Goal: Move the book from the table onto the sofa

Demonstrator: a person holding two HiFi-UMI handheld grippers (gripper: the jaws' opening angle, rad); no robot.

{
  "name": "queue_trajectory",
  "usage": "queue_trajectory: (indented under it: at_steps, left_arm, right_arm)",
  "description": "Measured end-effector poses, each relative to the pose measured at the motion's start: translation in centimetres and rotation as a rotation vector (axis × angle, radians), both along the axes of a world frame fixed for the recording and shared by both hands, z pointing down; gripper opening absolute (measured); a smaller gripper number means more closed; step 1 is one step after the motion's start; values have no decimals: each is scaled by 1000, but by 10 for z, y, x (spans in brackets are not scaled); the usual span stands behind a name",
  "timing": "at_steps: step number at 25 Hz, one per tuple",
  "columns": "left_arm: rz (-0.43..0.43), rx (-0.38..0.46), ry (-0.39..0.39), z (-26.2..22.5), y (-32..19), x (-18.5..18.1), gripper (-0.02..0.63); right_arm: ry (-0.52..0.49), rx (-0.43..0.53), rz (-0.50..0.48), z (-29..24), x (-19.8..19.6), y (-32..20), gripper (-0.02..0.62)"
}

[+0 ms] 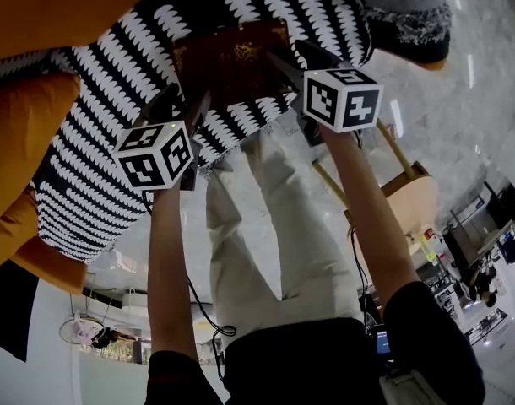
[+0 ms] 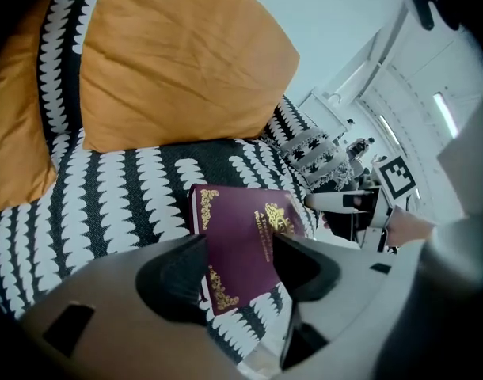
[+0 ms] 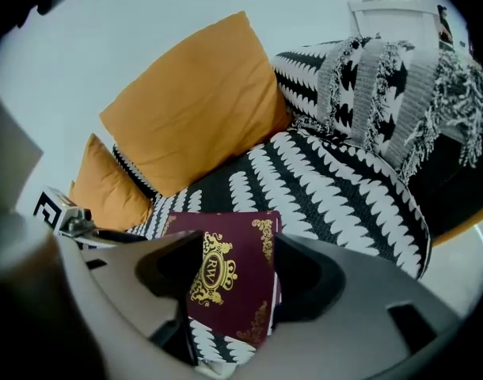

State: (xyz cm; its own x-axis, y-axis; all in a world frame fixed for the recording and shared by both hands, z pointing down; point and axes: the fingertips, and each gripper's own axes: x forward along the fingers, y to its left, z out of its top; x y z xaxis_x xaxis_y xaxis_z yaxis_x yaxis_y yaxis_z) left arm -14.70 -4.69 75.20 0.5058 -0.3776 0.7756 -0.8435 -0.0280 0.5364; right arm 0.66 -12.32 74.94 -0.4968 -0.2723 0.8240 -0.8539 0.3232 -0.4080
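A dark red book (image 1: 232, 62) with gold ornament lies flat on the black-and-white patterned sofa seat (image 1: 266, 7). My left gripper (image 1: 183, 104) hovers at the book's near left corner, and my right gripper (image 1: 295, 62) at its right edge. In the left gripper view the book (image 2: 245, 236) shows between and beyond the jaws of the left gripper (image 2: 237, 267), which stand apart without pressing it. The right gripper view shows the same: the book (image 3: 226, 267) lies past the right gripper (image 3: 237, 275), whose jaws stand wide.
Orange cushions (image 2: 178, 62) (image 3: 194, 101) lean against the sofa back behind the book. A fringed black-and-white throw (image 3: 384, 77) drapes the armrest to the right. A wooden chair (image 1: 409, 192) stands beside the person's legs (image 1: 266, 218) on the glossy floor.
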Motion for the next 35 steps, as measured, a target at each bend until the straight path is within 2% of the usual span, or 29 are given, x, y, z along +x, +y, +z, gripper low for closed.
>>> queue_trajectory:
  at_steps: [6,10,16,19,24,29,35]
  left_arm:
    - [25,49,8,-44,-8,7,259]
    - [43,100,-3,-81,-19,12,214]
    - [61,160,-18,-122,-28,18,175]
    - [49,203,-14,-170,-33,20,147]
    - [53,254,-14,-234,-43,24,108]
    - [90,304,-30,-274,-51,33,55]
    - [155,348,-51,-333,-34,40,23]
  right_arm:
    - [-28,16,-1,-39,-8,2,268]
    - [-57,44,1,-75,-9,-2,235]
    - [-93,112,14,-121,-7,-9,151]
    - [-114,150,15,-169,-9,-10,131]
    - [-116,197,23,-233,-12,-10,56]
    - [-131,234,38,-273,-6,-8,27]
    - [-159,287,24,-342,-14,6,17]
